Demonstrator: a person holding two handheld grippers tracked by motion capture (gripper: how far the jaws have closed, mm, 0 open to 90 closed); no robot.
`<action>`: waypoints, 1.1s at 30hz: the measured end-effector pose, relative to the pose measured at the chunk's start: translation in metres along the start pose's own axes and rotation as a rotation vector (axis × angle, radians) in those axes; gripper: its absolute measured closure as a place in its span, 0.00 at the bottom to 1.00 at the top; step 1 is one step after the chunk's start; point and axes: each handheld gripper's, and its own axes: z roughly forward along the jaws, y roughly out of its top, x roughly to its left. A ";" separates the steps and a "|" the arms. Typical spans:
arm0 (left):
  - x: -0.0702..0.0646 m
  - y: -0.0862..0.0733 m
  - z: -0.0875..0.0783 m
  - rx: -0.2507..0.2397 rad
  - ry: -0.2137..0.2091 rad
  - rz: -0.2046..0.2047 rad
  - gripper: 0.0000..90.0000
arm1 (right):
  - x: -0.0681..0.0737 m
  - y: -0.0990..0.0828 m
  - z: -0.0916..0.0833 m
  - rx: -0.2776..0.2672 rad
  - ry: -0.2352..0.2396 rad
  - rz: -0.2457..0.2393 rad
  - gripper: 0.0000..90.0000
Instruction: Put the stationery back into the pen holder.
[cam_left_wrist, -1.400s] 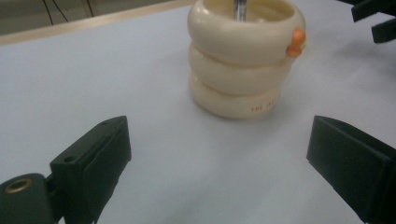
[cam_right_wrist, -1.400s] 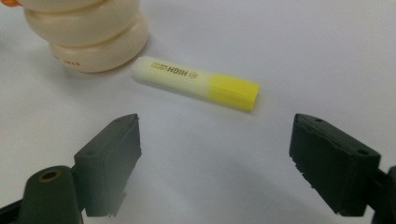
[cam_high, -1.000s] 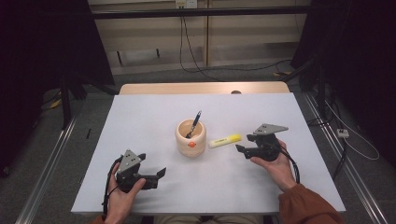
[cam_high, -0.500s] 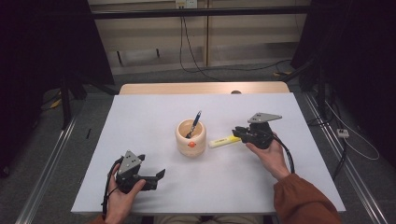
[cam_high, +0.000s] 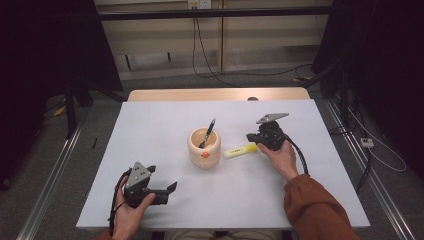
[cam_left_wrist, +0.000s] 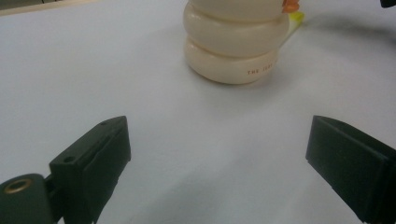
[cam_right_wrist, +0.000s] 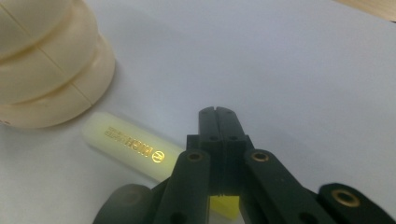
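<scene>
A: Right gripper — state at this frame?

B: Clenched. In the right gripper view the two black jaws met flat against each other, nothing between the pads. They had just been closing. The yellow highlighter lay under the gripper's linkage, crossing beneath it, not pinched by the tips.

A: So the highlighter was on the surface?

B: Yes, flat on the white surface, just right of the cream pen holder in the high view. Its pale cap end pointed toward the holder; in the right gripper view the cap sat just beside the holder's base, and I could not tell whether the two touched. Gold lettering showed on the barrel.

A: And the holder itself?

B: Upright near the middle of the surface, ribbed body, a small orange dot on its front. One dark pen stood in it, leaning to the right.

A: Left gripper?

B: Released — jaws wide apart in the left gripper view, bare surface between them. It was held low at the near left corner, well apart from the holder, which it faced.

A: Hands?

B: Left hand wrapped round the left gripper's body; right hand, with a rust-coloured sleeve, behind the right gripper.
</scene>
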 end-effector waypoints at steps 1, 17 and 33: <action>0.001 0.000 0.000 -0.001 -0.001 -0.003 0.07 | -0.001 0.000 0.002 0.000 -0.004 0.001 1.00; 0.001 -0.001 -0.002 0.017 0.006 -0.028 0.07 | -0.003 -0.009 0.020 0.085 -0.026 0.014 1.00; 0.001 -0.001 -0.001 0.019 -0.003 -0.023 0.07 | 0.010 -0.013 0.004 0.211 0.005 -0.072 1.00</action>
